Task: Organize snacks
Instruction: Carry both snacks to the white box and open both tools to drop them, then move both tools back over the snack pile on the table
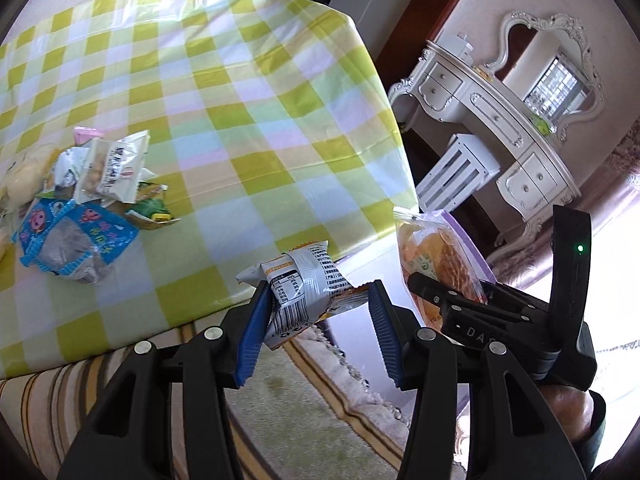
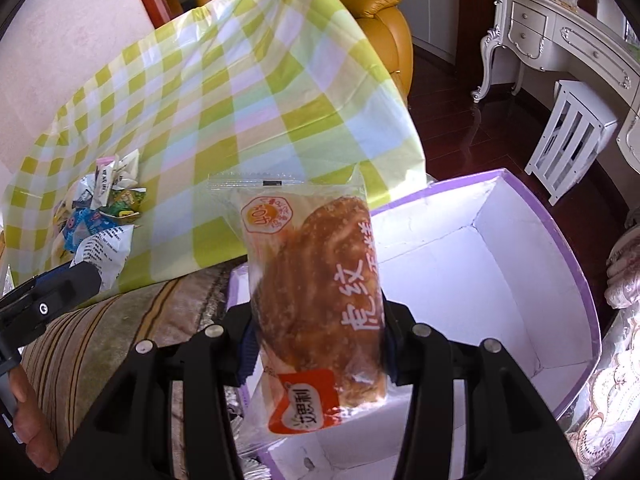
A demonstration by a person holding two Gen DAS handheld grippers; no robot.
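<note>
My left gripper (image 1: 318, 312) is shut on a small silver and orange snack packet (image 1: 304, 284), held in the air past the table's near edge. The right gripper (image 2: 320, 344) is shut on a clear-wrapped brown bread bun (image 2: 316, 292), hanging over the white inside of a purple-rimmed box (image 2: 520, 280). In the left wrist view the bun (image 1: 436, 256) and the right gripper (image 1: 476, 308) show just to the right. In the right wrist view the left gripper (image 2: 60, 292) with its packet (image 2: 106, 252) sits at the lower left. A pile of snack packets (image 1: 88, 196) (image 2: 104, 204) lies on the checked tablecloth.
The table with a green checked cloth (image 1: 240, 100) fills the upper left. A striped sofa edge (image 2: 100, 332) lies below it, with a rug (image 1: 320, 420) on the floor. A white dresser (image 1: 500, 120), a white stool (image 2: 572, 140) and an orange armchair (image 2: 380, 28) stand behind.
</note>
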